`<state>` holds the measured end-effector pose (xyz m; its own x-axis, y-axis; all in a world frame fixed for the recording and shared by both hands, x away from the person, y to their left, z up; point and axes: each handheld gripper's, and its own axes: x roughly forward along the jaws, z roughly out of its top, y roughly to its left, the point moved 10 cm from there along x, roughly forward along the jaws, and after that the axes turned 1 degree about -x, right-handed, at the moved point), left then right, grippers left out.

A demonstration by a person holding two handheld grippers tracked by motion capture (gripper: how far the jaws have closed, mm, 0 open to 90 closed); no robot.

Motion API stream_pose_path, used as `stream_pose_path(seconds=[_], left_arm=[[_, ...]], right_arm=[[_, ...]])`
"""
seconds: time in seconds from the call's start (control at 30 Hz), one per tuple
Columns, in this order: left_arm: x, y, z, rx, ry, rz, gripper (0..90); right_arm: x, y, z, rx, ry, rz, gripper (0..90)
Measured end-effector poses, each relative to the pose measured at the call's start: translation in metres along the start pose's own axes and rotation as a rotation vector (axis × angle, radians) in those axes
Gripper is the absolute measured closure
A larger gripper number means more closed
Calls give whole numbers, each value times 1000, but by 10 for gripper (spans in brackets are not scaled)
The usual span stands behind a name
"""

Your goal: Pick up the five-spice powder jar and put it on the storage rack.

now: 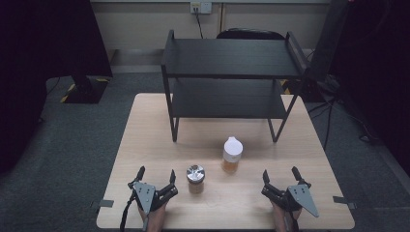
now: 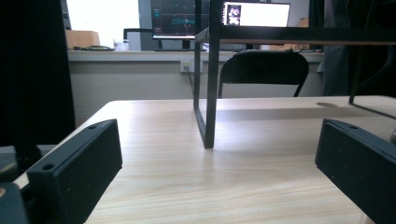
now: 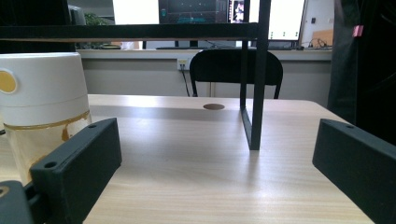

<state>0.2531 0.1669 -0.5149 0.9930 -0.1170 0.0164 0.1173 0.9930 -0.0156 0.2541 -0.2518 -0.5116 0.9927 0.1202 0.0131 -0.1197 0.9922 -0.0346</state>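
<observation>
Resting at 7 o'clock on the table (image 1: 145, 145): left gripper (image 1: 155, 175), jaws spread wide, gripping nothing. Sitting just right of it, at 6 o'clock: silver-lidded jar (image 1: 196, 178), contents hard to make out. Standing near centre: white-capped bottle (image 1: 231, 154) holding amber liquid. Waiting at 5 o'clock: right gripper (image 1: 280, 174), jaws gaping, empty. Looming at 12 o'clock: black 2-tier shelf (image 1: 232, 58).

You are working at a light wooden table (image 1: 145, 145) standing on grey carpet (image 1: 72, 145). A black two-tier shelf rack (image 1: 229, 58) is standing on its far half, both tiers bare. Nearer you, a white-capped jar of amber liquid (image 1: 231, 154) and a small metal-lidded jar (image 1: 196, 178) are sitting upright, near each other but apart.
</observation>
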Motion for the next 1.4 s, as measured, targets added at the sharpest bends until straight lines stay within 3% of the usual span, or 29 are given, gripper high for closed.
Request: stream_pose_path(seconds=[0.17,1.4], left_arm=[[0,0,0,-7,-4,13,0],[0,1,0,-8,-3,-4,1]], right_arm=[[0,1,0,-2,0,-3,0],[-1,1,-1,6,-8,-12,0]])
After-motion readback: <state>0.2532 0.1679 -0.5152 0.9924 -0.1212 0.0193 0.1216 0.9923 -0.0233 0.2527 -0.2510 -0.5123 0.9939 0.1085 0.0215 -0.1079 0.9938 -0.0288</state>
